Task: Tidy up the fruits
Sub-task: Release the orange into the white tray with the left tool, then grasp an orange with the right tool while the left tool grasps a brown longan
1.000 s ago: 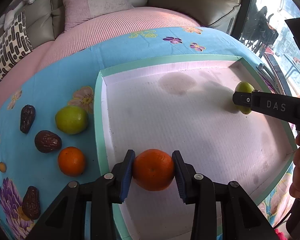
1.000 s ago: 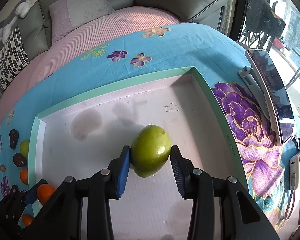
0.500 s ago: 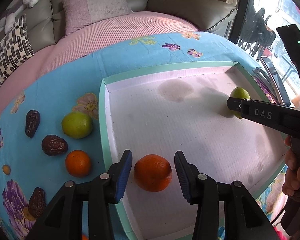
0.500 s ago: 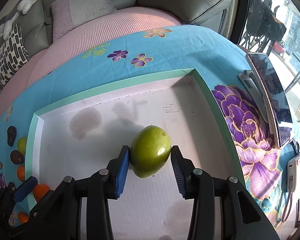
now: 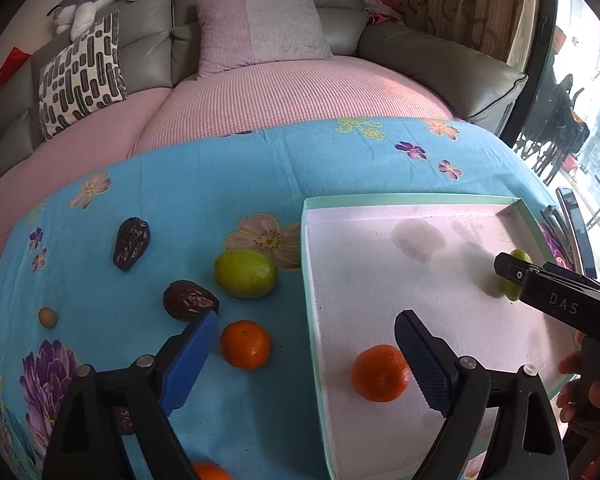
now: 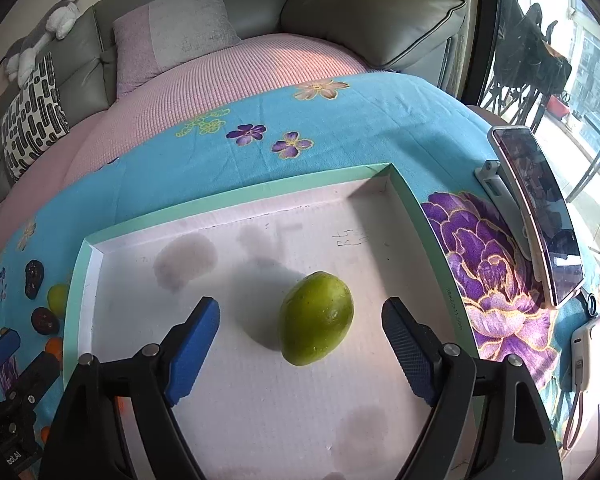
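A shallow white tray with a mint-green rim (image 5: 309, 280) (image 6: 236, 196) lies on a blue flowered cloth. An orange (image 5: 380, 373) rests inside it near the left wall. My left gripper (image 5: 306, 354) hangs open above the tray's left rim, holding nothing. A green fruit (image 6: 317, 318) (image 5: 514, 276) lies toward the tray's right side, between the spread fingers of my open right gripper (image 6: 300, 342). On the cloth left of the tray lie a second green fruit (image 5: 246, 273), another orange (image 5: 245, 344) and two dark dates (image 5: 131, 237) (image 5: 189, 301).
A small yellowish fruit (image 5: 47, 317) and a third orange (image 5: 208, 472) lie on the cloth by the near edge. A phone on a stand (image 6: 540, 216) and a white charger (image 6: 588, 356) sit right of the tray. A grey sofa with cushions (image 5: 260, 28) stands behind.
Both grippers opened: the left let the orange down in the tray and shifted left and back; the right let go of the green fruit, which now lies on the tray floor.
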Motion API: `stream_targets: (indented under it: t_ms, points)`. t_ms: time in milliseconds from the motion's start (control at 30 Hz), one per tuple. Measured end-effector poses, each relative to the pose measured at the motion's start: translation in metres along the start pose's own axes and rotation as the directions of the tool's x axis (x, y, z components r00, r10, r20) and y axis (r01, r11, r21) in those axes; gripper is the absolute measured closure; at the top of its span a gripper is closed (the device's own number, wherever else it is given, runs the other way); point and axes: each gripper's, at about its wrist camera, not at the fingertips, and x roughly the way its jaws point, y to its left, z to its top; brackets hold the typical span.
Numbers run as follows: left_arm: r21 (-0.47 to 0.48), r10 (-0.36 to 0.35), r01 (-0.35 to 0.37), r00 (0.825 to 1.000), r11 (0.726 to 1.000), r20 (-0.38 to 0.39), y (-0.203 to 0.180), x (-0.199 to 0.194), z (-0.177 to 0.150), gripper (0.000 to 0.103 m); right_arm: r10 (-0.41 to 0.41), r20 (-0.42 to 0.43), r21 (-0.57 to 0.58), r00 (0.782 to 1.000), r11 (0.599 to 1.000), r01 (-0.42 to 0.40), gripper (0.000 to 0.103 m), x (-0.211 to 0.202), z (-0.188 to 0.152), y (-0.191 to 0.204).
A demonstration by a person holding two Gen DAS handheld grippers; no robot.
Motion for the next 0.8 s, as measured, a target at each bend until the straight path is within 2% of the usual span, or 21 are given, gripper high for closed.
stream_targets:
  t_ms: [33,67,400,633,800]
  points:
    - [-0.021,0.012,-0.012,1.000,1.000,-0.001,0.006,0.001,0.000,0.004,0.001,0.004,0.000,1.000,1.000,-0.001,0.008,0.000,-0.001,0.001]
    - [-0.041,0.024,-0.024,1.000,0.999,-0.002,0.012,0.003,0.000,0.000,0.002,0.009,-0.002,1.000,1.000,-0.002,0.008,-0.001,0.000,0.001]
    - [-0.130,0.092,-0.090,0.996,0.987,0.010,0.038,0.012,-0.004,0.000,0.017,0.083,-0.033,0.996,0.999,-0.015,0.008,-0.008,-0.002,0.007]
    - [-0.176,0.064,-0.051,0.996,0.983,0.069,0.058,0.002,-0.006,0.000,0.018,0.124,-0.061,0.992,0.998,-0.011,0.008,-0.014,-0.002,0.012]
    - [-0.246,0.055,-0.027,0.993,0.969,0.105,0.092,-0.012,-0.007,0.000,0.019,0.134,-0.070,0.991,0.998,-0.010,0.008,-0.015,-0.002,0.018]
